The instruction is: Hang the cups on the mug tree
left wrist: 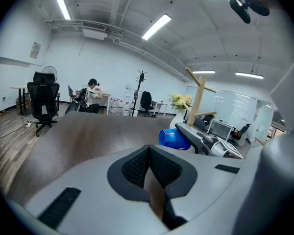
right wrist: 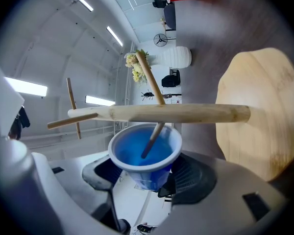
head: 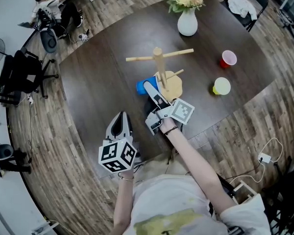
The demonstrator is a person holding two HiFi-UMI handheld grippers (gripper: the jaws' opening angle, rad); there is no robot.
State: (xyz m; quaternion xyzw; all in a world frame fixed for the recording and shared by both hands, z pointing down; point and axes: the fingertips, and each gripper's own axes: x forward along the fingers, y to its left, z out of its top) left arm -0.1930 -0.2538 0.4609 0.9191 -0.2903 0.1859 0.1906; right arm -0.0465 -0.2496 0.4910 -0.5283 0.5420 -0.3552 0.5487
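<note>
– Now, state of the right tool (right wrist: 146, 177)?
– I hold it pinched on the blue cup (right wrist: 144, 153); the cup mouth encloses a peg (right wrist: 151, 141) of the mug tree (right wrist: 186, 113).
– And the left tool (left wrist: 148, 153)?
– Pressed together, empty; I hold it above the tabletop (left wrist: 88, 131).

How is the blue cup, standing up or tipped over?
Tipped sideways: the right tongs hold the blue cup, a mug tree peg poking into its mouth.
</note>
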